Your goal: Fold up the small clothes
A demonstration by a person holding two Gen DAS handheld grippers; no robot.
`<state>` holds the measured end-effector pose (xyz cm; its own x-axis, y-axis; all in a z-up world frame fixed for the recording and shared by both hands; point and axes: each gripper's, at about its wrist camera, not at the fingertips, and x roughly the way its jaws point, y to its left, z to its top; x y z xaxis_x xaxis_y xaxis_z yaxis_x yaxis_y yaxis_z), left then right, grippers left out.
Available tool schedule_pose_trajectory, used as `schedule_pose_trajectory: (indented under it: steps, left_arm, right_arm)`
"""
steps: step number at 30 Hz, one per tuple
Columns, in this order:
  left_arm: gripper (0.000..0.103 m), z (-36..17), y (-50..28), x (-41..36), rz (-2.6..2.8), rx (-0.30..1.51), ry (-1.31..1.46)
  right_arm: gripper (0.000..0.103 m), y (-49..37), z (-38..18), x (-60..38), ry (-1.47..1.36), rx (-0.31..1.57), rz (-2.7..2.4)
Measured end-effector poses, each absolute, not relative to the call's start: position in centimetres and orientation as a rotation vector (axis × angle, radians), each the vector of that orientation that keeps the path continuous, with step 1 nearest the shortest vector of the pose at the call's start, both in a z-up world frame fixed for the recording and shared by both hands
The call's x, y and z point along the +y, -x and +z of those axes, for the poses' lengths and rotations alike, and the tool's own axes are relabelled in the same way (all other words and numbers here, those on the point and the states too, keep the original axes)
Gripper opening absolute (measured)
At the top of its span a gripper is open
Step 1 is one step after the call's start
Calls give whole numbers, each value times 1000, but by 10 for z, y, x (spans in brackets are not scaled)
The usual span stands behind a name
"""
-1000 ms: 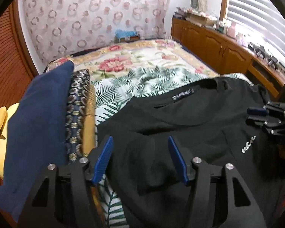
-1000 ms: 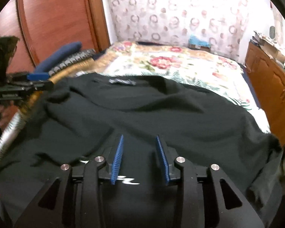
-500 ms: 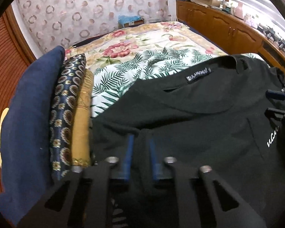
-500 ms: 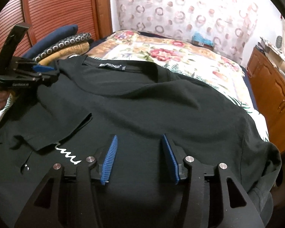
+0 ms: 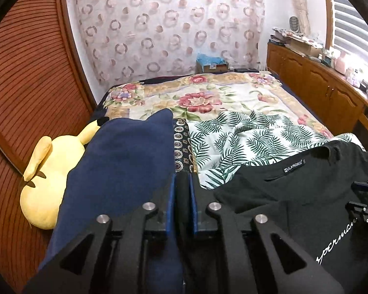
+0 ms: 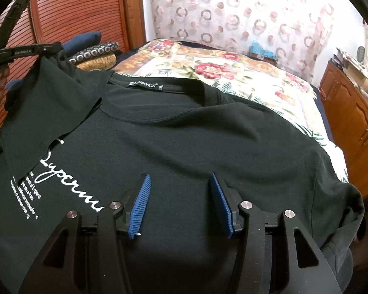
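Observation:
A black T-shirt (image 6: 184, 134) with white script lies chest-up on the bed, collar label toward the far side; it fills the right of the left wrist view (image 5: 294, 196). My left gripper (image 5: 182, 181) pinches black cloth between its blue pads, though its jaws are easing open. The right wrist view shows this gripper (image 6: 56, 47) at upper left, held by a hand, with the shirt's sleeve (image 6: 49, 98) hanging from it, raised off the bed. My right gripper (image 6: 179, 178) hovers open over the shirt's middle with nothing between its pads (image 6: 141, 203).
A navy cushion (image 5: 122, 166), patterned cushions (image 5: 181, 142) and a yellow plush toy (image 5: 49, 171) lie at the left beside a slatted wooden wall (image 5: 24, 85). A leaf-print sheet (image 5: 245, 134) covers the bed beyond the shirt. Wooden cabinets (image 5: 331, 93) line the right.
The left gripper closed on the shirt's sleeve and raised it off the bed. The right gripper's jaws spread wider above the shirt and stayed in place.

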<state>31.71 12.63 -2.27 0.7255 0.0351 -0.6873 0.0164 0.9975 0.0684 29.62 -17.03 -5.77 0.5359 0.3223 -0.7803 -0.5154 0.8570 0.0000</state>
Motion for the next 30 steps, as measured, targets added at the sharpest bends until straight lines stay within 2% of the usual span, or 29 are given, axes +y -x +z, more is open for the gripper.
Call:
schedule_pose_trajectory:
  steps: [3, 5, 7, 8, 10, 11, 23, 30]
  left_arm:
    - [27, -18, -316, 124, -25, 744, -44]
    - [30, -14, -306, 118, -47, 723, -47]
    - [41, -9, -294, 108, -76, 704, -53]
    - [43, -8, -288, 103, -96, 698, -54]
    - [57, -11, -278, 95, -128, 693, -56]
    - [58, -13, -274, 92, -137, 691, -58]
    - [59, -74, -257, 45, -258, 826, -91]
    - [59, -92, -257, 33, -270, 866, -114]
  right_arm:
    - [52, -296, -58, -170, 242, 872, 504]
    - [52, -296, -58, -170, 242, 872, 504]
    - [52, -296, -58, -170, 242, 872, 503]
    - [52, -296, -58, -170, 242, 872, 503]
    - [53, -296, -58, -170, 243, 872, 503]
    - [53, -296, -58, -170, 243, 872, 503]
    - [58, -297, -57, -172, 243, 873, 498]
    - [60, -297, -58, -172, 244, 872, 498]
